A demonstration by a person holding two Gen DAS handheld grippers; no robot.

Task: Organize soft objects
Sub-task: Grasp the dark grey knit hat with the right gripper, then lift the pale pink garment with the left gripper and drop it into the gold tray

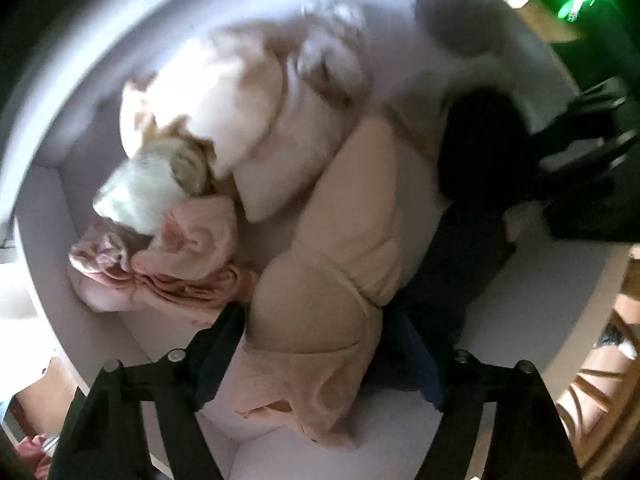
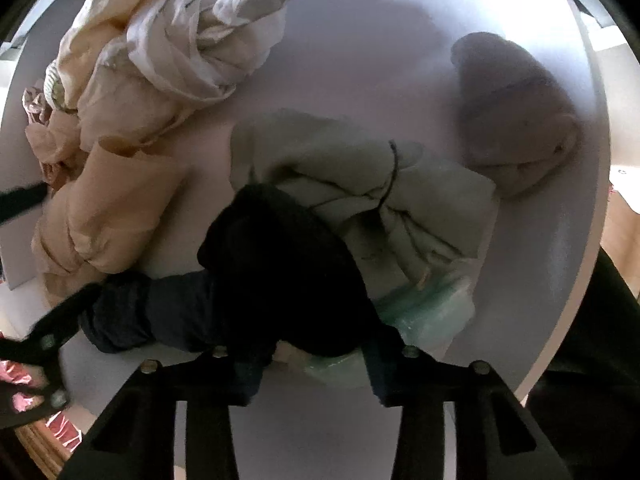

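My left gripper (image 1: 320,356) points straight down over a peach-beige garment (image 1: 332,280). Its fingers straddle the cloth's lower end with slack on the right side, so it is open. In the right wrist view the same gripper (image 2: 68,240) shows at the left, around that beige garment (image 2: 116,208). My right gripper (image 2: 316,372) is shut on a black garment (image 2: 288,264), which lies over a pale grey-green cloth (image 2: 352,172) and beside a navy piece (image 2: 160,312). The black garment (image 1: 476,152) also shows in the blurred left wrist view.
Everything lies on a white walled surface (image 2: 360,40). A cream pile (image 2: 192,32) and a pink garment (image 1: 180,264) fill the left side. A taupe folded cloth (image 2: 516,120) sits at the right, and a green plastic packet (image 2: 424,312) lies under the grey-green cloth.
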